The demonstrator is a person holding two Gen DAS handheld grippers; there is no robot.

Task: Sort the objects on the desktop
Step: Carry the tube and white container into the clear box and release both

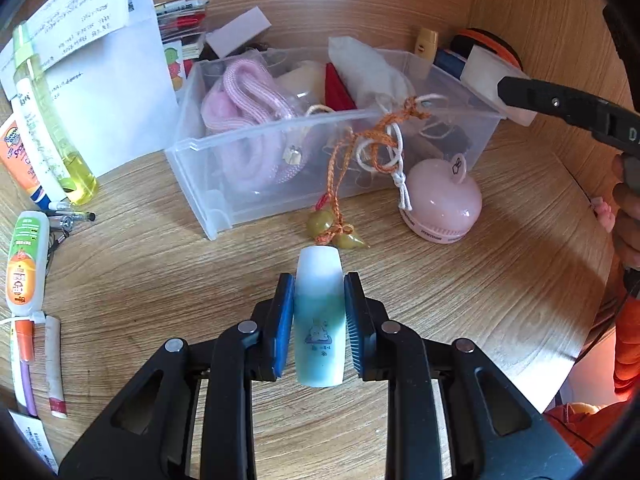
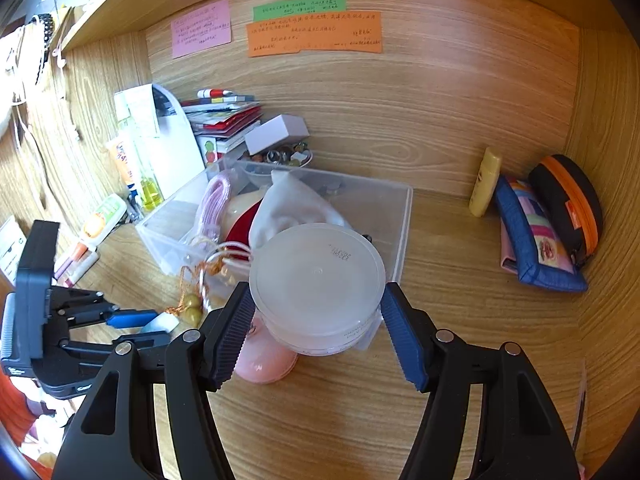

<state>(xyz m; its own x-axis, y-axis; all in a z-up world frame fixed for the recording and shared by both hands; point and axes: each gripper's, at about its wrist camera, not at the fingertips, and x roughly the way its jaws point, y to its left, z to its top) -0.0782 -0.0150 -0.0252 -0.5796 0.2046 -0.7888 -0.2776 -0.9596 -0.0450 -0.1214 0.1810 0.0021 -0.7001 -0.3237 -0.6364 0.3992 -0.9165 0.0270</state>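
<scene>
blue pads on the left gripper (image 1: pixel 319 320) are clamped on a small white-to-teal tube (image 1: pixel 319 312) with a little cartoon printed on it, held just above the wooden desk (image 1: pixel 460 300), its pale end pointing toward the clear plastic bin (image 1: pixel 224 168). over on the right, the right gripper (image 2: pixel 318 320) has its jaws set wide, and a round translucent tub (image 2: pixel 318 276) sits between them; both pads look pressed against its rim, though i cannot tell for sure that the far one touches. the tub hangs above the near right corner of the bin and over a pink apple-shaped gadget (image 1: pixel 440 204) standing on the desk just beside the bin. inside the bin: a coiled pink cord (image 1: pixel 244 120), a white cloth pouch (image 1: pixel 372 72) and something red. an orange braided string with green gourd charms (image 1: pixel 336 232) drapes over the bin's front wall onto the desk, just ahead of the tube. bottles and pens line the left edge, and a blue pouch (image 2: pixel 536 236) leans in the far right corner.
</scene>
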